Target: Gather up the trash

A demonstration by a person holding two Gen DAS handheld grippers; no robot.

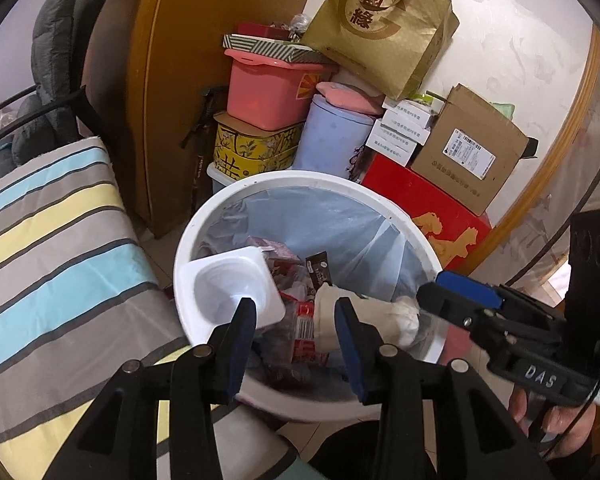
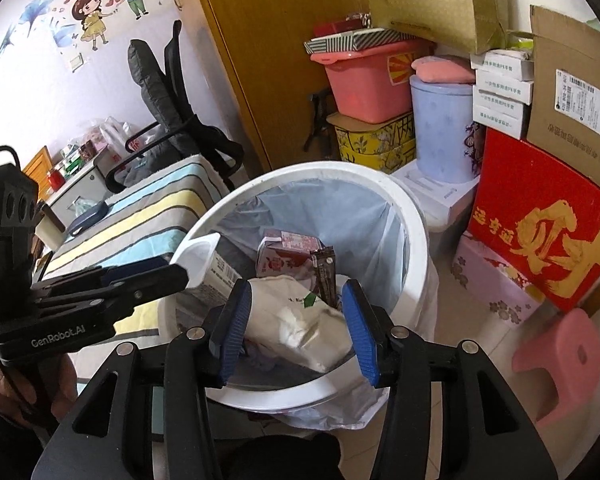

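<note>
- A white trash bin [image 1: 380, 200] lined with a translucent bag [image 1: 364, 236] is seen from above in both wrist views; it stands on the floor beside a striped cushion [image 1: 52, 248].
- The left gripper [image 1: 296, 312] is held over the near rim of the bin, jaws apart, nothing pinched between them.
- A white plastic cup [image 1: 228, 284] is seen at the bin's left rim, open side up and tilted; in the left view the left finger [image 1: 244, 320] overlaps the cup's edge, contact cannot be told.
- In the right view the same cup [image 2: 204, 260] lies just past the tip of the left gripper [image 2: 168, 276], seen side on.
- The right gripper [image 2: 296, 304] is held over the bin, jaws spread; a crumpled cream paper bag [image 2: 296, 320] lies between them, and the pads do not look pressed onto it.
- In the left view this paper bag [image 1: 372, 316] is seen near the tip of the right gripper [image 1: 432, 296].
- Inside the bin: a pink carton [image 2: 288, 252], a dark wrapper [image 2: 324, 268], red packaging [image 1: 304, 320].
- Behind the bin, stacked against the wall: a pink tub [image 1: 268, 92], a lilac pail [image 1: 332, 136], a red box [image 1: 432, 208], a cardboard box [image 1: 468, 144], a gold paper bag [image 1: 384, 28].
- A pink stool [image 2: 560, 360] is seen at right on the floor.
</note>
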